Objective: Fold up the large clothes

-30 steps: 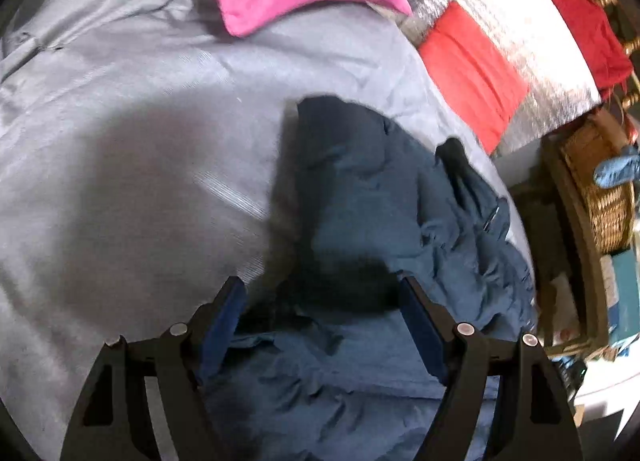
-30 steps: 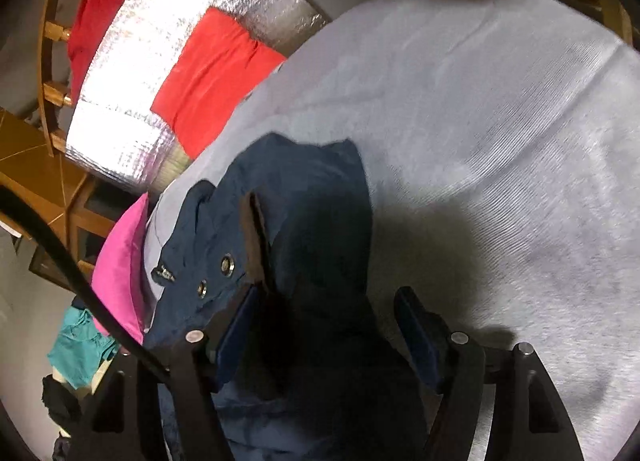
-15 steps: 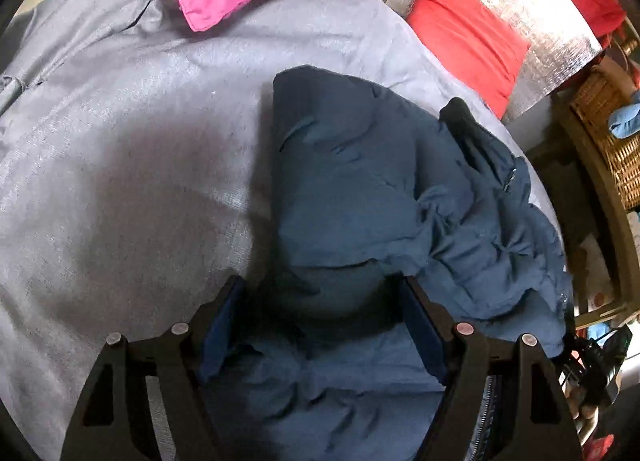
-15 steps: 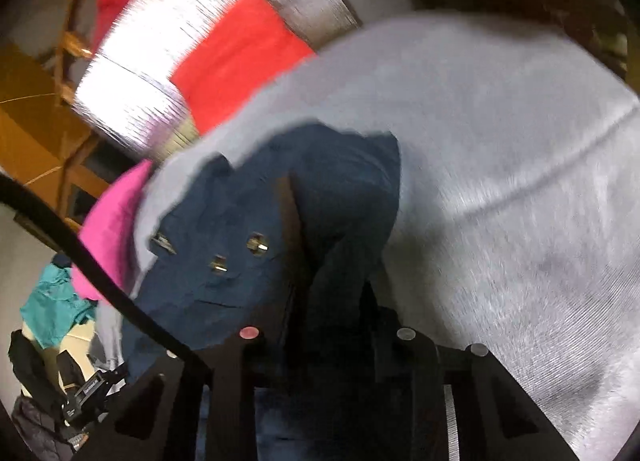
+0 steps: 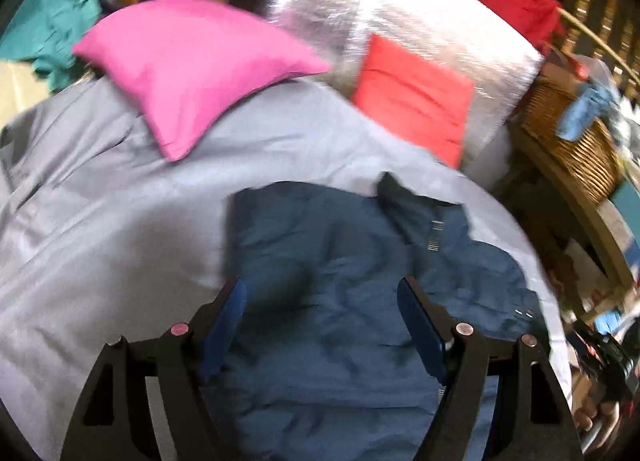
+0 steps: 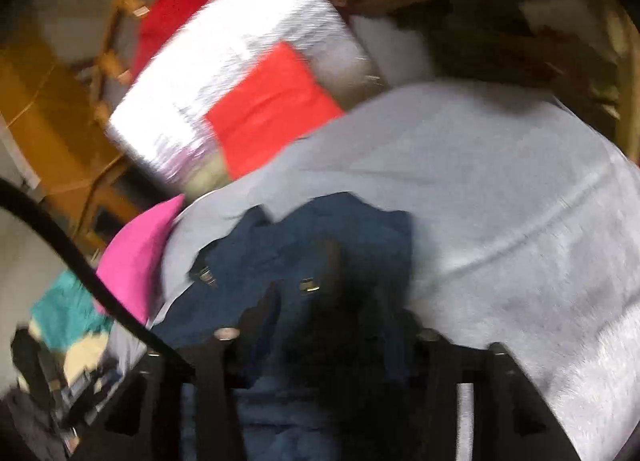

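A dark blue jacket (image 5: pixel 340 261) lies crumpled on the grey bed sheet (image 5: pixel 100 221). My left gripper (image 5: pixel 320 297) is open above the jacket, fingers wide apart, nothing between them. In the right wrist view the jacket (image 6: pixel 320 245) with metal snaps fills the lower middle. My right gripper (image 6: pixel 324 333) sits low over it; the frame is blurred and dark cloth hides the fingertips, so I cannot tell whether it holds the jacket.
A pink pillow (image 5: pixel 192 65) and a red cushion (image 5: pixel 412 97) lie at the head of the bed against a silver padded panel (image 5: pixel 400 13). A wicker basket (image 5: pixel 572 141) stands at the right. Teal clothing (image 5: pixel 52 21) lies at the far left.
My left gripper has lifted and tilted up, so the pillows and headboard now show. My right gripper narrowed over the jacket half a second ago and has pulled back; the view is blurred.
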Motion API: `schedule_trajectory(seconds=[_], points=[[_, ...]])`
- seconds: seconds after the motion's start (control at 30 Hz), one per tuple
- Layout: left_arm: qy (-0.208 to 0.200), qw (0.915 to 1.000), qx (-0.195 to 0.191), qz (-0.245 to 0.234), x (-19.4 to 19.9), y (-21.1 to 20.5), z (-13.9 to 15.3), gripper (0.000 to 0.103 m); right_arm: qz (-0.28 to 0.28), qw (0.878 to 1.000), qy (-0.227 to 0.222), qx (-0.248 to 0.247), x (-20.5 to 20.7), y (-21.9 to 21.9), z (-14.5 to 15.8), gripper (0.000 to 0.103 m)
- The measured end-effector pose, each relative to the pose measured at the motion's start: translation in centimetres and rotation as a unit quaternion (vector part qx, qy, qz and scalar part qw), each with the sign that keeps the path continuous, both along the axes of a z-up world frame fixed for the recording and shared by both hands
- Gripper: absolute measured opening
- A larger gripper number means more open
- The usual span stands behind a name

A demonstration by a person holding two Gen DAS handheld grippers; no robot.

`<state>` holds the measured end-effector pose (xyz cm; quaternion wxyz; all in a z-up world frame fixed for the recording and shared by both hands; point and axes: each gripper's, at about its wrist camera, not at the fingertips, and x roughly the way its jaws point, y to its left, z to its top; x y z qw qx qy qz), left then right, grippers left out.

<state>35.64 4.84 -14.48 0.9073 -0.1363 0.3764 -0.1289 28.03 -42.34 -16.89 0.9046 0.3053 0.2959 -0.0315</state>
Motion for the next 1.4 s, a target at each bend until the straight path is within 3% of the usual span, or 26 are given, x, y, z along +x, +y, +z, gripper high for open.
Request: schedule_trajectory(seconds=[0.1, 0.27, 0.33, 0.47, 0.6, 0.77, 0.93, 1.07, 1.27, 1.4], points=[[0.002, 0.9992, 0.009, -0.039, -0.1, -2.2, -0.5, 0.078, 0.05, 0.998, 0.003, -0.023, 0.8, 2.4, 0.0, 0.035], [0.049, 0.9964, 0.028, -0.063, 0.8, -4.9, -2.9, 0.078, 0.098, 0.994, 0.038, -0.04, 2.8, 5.6, -1.7, 0.035], [0.073, 0.9947, 0.03, -0.067, 1.2, -5.4, -4.1, 0.078, 0.11, 0.991, 0.062, -0.037, 3.7, 6.6, -2.9, 0.035], [0.099, 0.988, 0.083, -0.085, 1.2, -6.9, -6.7, 0.079, 0.128, 0.983, 0.128, -0.036, 5.2, 7.1, -5.9, 0.034], [0.098, 0.9833, 0.121, -0.094, 1.0, -7.7, -7.5, 0.079, 0.128, 0.981, 0.132, -0.058, 5.2, 7.6, -6.2, 0.033], [0.107, 0.9853, 0.101, -0.087, 1.0, -7.0, -6.7, 0.079, 0.124, 0.981, 0.134, -0.057, 5.6, 7.7, -5.4, 0.033], [0.072, 0.9923, 0.063, -0.079, -0.4, -6.2, -3.5, 0.079, 0.128, 0.988, 0.064, -0.057, 4.0, 7.6, -2.7, 0.036], [0.035, 0.9915, 0.078, -0.098, -1.4, -8.0, -2.4, 0.079, 0.157, 0.985, 0.025, -0.069, 3.9, 9.8, -1.7, 0.036], [0.065, 0.9834, 0.119, -0.121, -1.2, -10.2, -5.0, 0.079, 0.178, 0.978, 0.079, -0.08, 6.5, 12.4, -4.2, 0.034], [0.067, 0.9763, 0.158, -0.131, -1.4, -11.0, -6.5, 0.082, 0.171, 0.978, 0.106, -0.055, 6.9, 12.1, -6.1, 0.034]])
